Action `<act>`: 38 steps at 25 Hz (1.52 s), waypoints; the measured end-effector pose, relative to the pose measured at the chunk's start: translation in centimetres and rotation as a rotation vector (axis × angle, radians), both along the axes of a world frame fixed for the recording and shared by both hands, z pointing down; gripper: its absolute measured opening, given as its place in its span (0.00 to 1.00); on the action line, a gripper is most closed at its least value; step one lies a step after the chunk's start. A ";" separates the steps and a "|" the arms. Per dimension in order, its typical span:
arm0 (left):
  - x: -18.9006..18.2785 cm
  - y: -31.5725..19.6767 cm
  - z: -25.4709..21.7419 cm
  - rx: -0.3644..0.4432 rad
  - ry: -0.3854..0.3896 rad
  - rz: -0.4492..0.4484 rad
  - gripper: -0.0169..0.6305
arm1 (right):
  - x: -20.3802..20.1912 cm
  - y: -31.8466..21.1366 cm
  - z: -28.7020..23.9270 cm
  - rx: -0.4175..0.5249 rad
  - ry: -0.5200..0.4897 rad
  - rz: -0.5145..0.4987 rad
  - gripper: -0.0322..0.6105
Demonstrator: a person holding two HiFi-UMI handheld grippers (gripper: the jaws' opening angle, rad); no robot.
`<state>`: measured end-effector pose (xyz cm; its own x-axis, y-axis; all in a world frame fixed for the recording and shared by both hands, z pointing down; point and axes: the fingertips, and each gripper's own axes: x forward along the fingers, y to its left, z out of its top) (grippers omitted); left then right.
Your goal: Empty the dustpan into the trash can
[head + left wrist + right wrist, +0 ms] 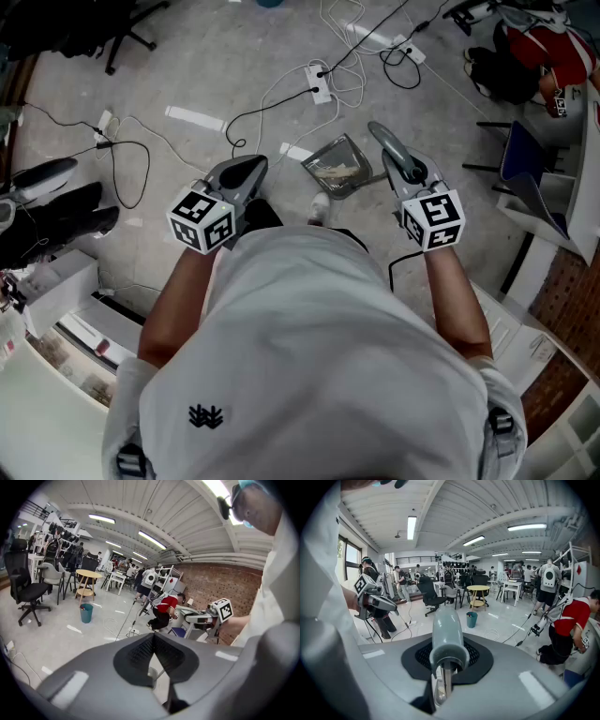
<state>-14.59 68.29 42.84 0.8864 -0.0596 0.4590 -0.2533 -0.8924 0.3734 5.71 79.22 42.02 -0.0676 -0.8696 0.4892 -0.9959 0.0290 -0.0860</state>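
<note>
White shirt [319,356] fills the lower half of the head view, with my two forearms reaching out from it over a grey floor [216,75]. At the left, my left gripper [247,171] has its jaws pressed together with nothing between them. At the right, my right gripper [405,173] is clamped on the grey-green handle [386,141] of the dustpan [336,167]. The pan sits between the two grippers and has pale scraps lying in it; I cannot tell whether it touches the floor. White and black cables [319,84] trail across the floor beyond it. In the left gripper view, my left gripper [153,641] shows its dark pads meeting in a closed line, holding nothing. A teal trash can [86,612] stands on the floor well apart, beside a round wooden table [87,575], and my right gripper [206,617] shows at the right. In the right gripper view, my right gripper [447,660] grips the handle [446,634], which sticks out toward the camera. The trash can [472,619] stands far off beside the table [480,590].
</note>
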 end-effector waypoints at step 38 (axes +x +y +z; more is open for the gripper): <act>-5.4 -32.8 -2.1 -0.010 0.113 -0.024 0.11 | 7.4 -36.4 -5.9 0.045 0.120 0.174 0.11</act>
<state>-20.04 35.45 40.76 0.9309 -0.0773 0.3570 -0.2304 -0.8827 0.4096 13.15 42.78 36.13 0.1416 -0.8841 0.4453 -0.9893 -0.1429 0.0308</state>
